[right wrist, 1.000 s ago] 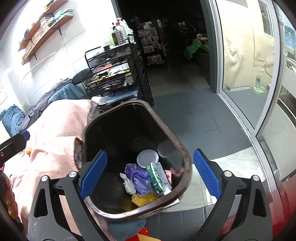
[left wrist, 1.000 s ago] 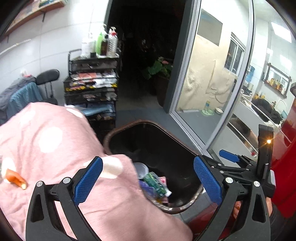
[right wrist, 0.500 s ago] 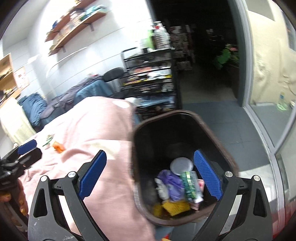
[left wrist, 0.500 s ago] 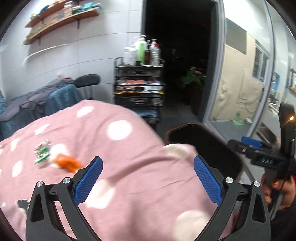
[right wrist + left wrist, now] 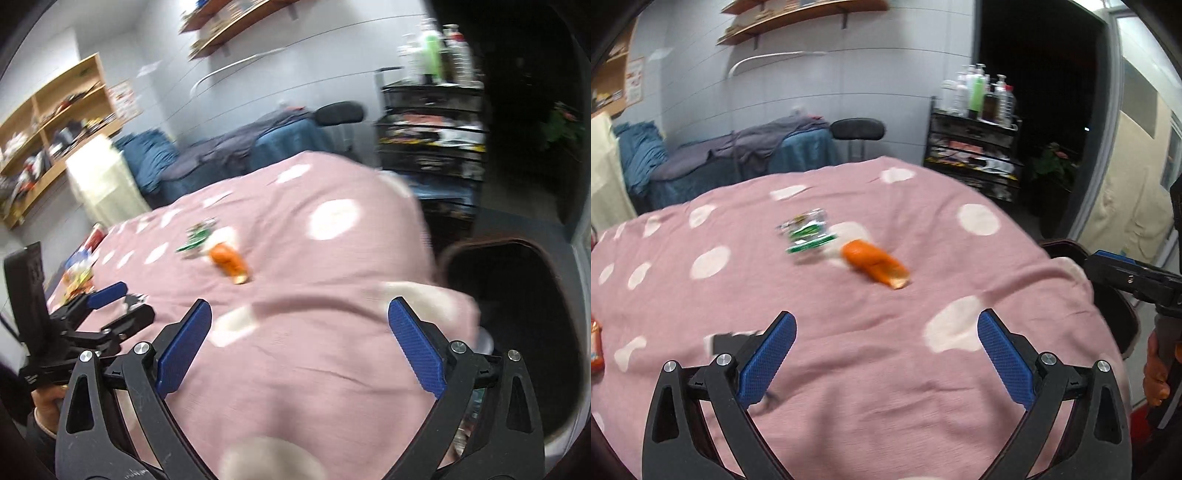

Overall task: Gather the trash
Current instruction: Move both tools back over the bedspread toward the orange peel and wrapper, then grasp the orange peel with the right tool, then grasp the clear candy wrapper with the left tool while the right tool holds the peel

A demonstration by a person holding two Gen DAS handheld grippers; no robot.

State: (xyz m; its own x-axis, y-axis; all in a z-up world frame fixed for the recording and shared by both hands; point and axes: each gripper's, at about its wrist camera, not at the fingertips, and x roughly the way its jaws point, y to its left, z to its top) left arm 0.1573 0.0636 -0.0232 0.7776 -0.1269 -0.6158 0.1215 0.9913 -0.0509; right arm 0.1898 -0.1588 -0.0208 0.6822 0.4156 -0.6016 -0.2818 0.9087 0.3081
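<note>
An orange wrapper [image 5: 873, 263] and a green-and-white wrapper [image 5: 807, 233] lie on the pink dotted blanket [image 5: 849, 350]; both also show in the right wrist view, the orange wrapper [image 5: 227, 260] and the green wrapper [image 5: 197, 236]. More snack packets [image 5: 79, 275] lie at the blanket's left edge. A small dark scrap [image 5: 720, 341] lies by my left fingertip. My left gripper [image 5: 884, 354] is open and empty, hovering over the blanket short of the wrappers. My right gripper [image 5: 299, 343] is open and empty above the blanket. The dark trash bin [image 5: 517, 314] stands at the blanket's right edge.
A black cart [image 5: 975, 151] with bottles stands behind the bed beside a dark doorway. A chair [image 5: 857, 131] draped with blue-grey clothes is at the back. Wooden shelves [image 5: 48, 133] hang on the left wall. An orange packet [image 5: 595, 345] lies at the far left.
Both grippers have swung left, away from the bin and over the blanket. The wrappers have come toward the middle of both views. Both stay open and empty.
</note>
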